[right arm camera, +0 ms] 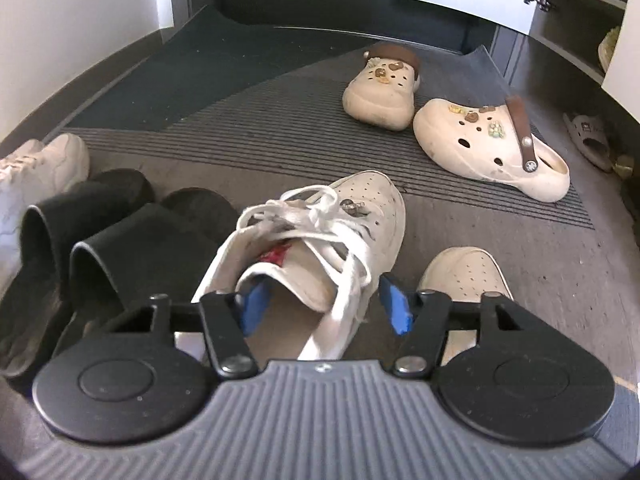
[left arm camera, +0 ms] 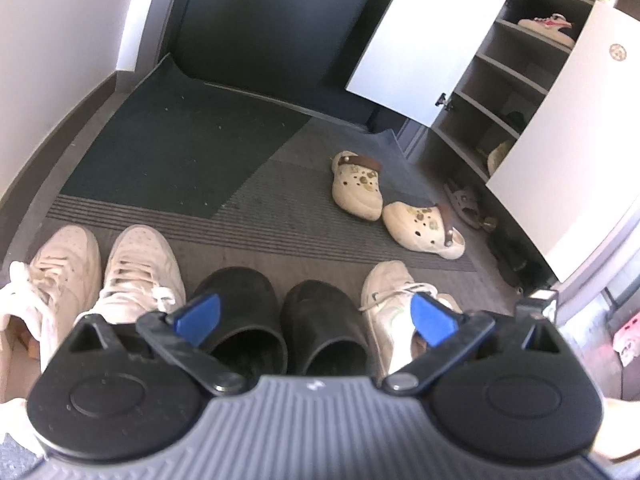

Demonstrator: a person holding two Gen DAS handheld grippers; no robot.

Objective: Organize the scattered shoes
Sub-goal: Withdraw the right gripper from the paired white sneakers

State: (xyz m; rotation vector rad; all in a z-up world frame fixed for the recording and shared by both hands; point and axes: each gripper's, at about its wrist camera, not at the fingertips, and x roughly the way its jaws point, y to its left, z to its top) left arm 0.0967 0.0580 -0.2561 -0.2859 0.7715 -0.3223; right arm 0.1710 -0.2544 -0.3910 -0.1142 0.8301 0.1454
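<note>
My right gripper (right arm camera: 325, 306) is low over a white lace-up sneaker (right arm camera: 360, 208). Its jaws are open; the left blue pad (right arm camera: 254, 306) sits inside the shoe's opening and the right pad (right arm camera: 396, 306) just outside its right wall, neither pressing. A matching white sneaker (right arm camera: 464, 276) lies just to the right. My left gripper (left arm camera: 316, 316) hangs open and empty above a pair of black slippers (left arm camera: 244, 312), with the same white sneaker (left arm camera: 388, 292) at its right finger. Two cream clogs (right arm camera: 380, 88) (right arm camera: 492, 148) lie apart on the striped mat (right arm camera: 260, 136).
Another pair of white sneakers (left arm camera: 100, 272) stands left of the slippers. An open shoe cabinet (left arm camera: 500, 92) with white doors is at the right, holding a pink-and-white shoe (left arm camera: 548, 26) on an upper shelf. A grey sandal (right arm camera: 588, 140) lies at its foot. A dark doormat (left arm camera: 180, 140) lies beyond.
</note>
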